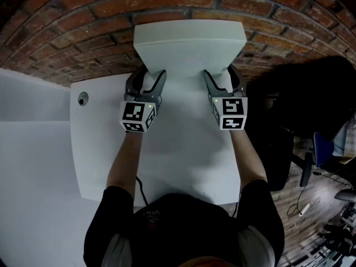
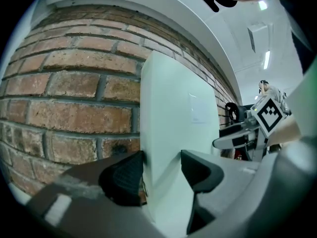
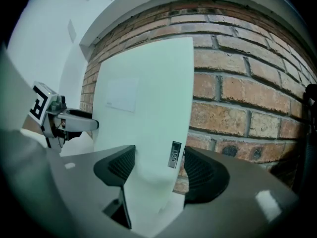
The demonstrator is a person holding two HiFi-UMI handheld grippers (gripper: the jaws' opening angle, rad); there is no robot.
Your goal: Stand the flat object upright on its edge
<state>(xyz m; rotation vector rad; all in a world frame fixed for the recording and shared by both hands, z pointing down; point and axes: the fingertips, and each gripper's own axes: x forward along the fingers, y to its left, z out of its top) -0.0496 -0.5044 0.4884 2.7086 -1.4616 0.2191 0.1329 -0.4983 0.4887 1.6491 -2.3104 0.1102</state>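
The flat white panel point(image 1: 189, 40) stands on its lower edge on the white table point(image 1: 111, 166), its back close to the brick wall point(image 1: 67, 26). My left gripper point(image 1: 146, 78) is shut on the panel's lower left side; in the left gripper view the panel point(image 2: 173, 133) fills the space between both pads point(image 2: 124, 175). My right gripper point(image 1: 223, 78) is shut on the lower right side, where the panel point(image 3: 148, 113) sits between the pads point(image 3: 119, 165) and a small port point(image 3: 174, 154) shows on its edge. A pale label point(image 3: 121, 95) is on the face turned toward me.
A small round hole point(image 1: 83, 98) is in the table at the left. Right of the table's edge stand a dark chair point(image 1: 311, 99) and cables point(image 1: 306, 204) on the floor. The brick wall closes off the far side.
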